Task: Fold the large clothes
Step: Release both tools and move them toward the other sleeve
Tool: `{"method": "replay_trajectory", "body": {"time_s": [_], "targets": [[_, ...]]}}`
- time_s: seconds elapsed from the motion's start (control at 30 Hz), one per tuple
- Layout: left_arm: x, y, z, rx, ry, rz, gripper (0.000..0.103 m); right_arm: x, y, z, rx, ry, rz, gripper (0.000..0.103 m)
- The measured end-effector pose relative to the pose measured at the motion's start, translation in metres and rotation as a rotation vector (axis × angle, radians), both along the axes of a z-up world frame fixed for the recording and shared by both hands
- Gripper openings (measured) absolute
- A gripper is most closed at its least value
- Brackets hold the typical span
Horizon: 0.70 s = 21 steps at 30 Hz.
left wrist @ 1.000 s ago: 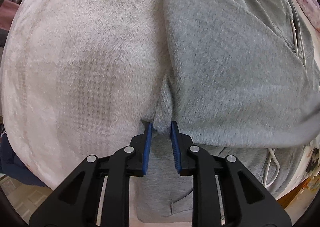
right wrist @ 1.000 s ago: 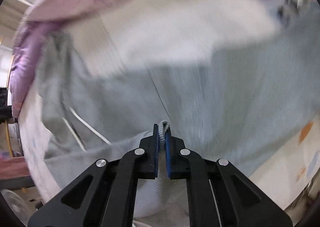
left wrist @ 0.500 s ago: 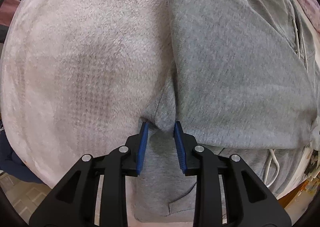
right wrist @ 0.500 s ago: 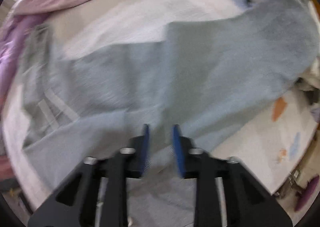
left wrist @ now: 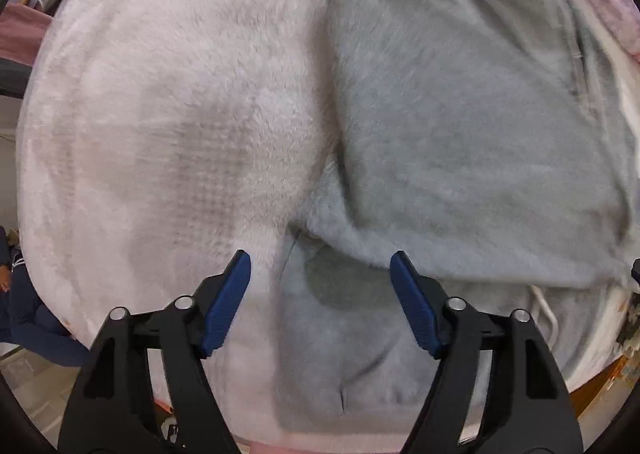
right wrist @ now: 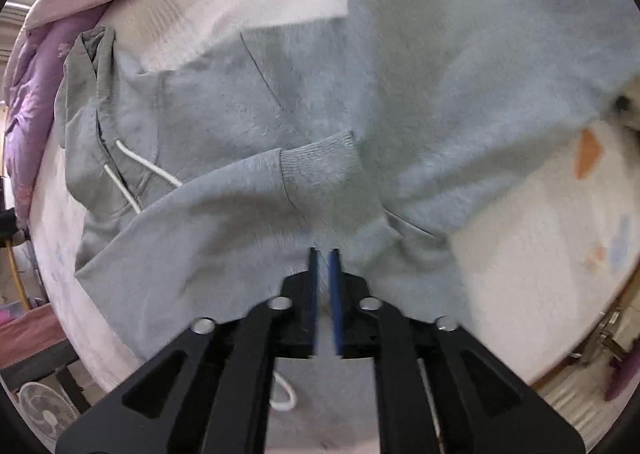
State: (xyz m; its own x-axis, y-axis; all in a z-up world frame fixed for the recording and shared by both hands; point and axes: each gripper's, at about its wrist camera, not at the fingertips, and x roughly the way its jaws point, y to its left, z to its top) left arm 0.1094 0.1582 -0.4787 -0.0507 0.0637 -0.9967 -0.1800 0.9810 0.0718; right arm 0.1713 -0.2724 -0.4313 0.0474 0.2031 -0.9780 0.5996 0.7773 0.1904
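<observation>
While the grey hoodie point(right wrist: 248, 106) lies with one sleeve point(right wrist: 224, 206) folded across at frame centre, further folds look outstanding. The left gripper point(left wrist: 320, 278) has just spread wide, empty; the right gripper point(right wrist: 324, 266) has just parted to a narrow gap, gripping nothing.

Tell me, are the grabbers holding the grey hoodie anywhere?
No. The left gripper has just opened wide above the grey hoodie; the right gripper has just parted, holding nothing.

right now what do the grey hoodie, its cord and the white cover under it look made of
Grey hoodie: soft matte knit, probably cotton fleece; heathered surface, ribbed cuff.
Cord: smooth white round drawstring, likely woven cotton or polyester.
White cover: fuzzy plush, perhaps microfibre fleece; a visible nap with brushed shading.
</observation>
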Motion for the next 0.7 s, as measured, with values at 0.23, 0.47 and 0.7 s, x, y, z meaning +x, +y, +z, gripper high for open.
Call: {"method": "replay_trajectory", "body": {"time_s": [0.23, 0.47, 0.7], "targets": [[-0.021, -0.023, 0.085, -0.016, -0.084, -0.002, 0.081, -0.034, 0.020, 0.078, -0.063, -0.084, 0.069, 0.078], [-0.031, -0.058, 0.164, -0.012, -0.174, -0.010, 0.082, -0.047, 0.046, 0.120, -0.067, -0.140, 0.147, 0.080], [-0.062, -0.086, 0.218, -0.069, -0.242, 0.017, 0.082, -0.073, 0.038, 0.164, -0.053, -0.186, 0.177, 0.081]]}}
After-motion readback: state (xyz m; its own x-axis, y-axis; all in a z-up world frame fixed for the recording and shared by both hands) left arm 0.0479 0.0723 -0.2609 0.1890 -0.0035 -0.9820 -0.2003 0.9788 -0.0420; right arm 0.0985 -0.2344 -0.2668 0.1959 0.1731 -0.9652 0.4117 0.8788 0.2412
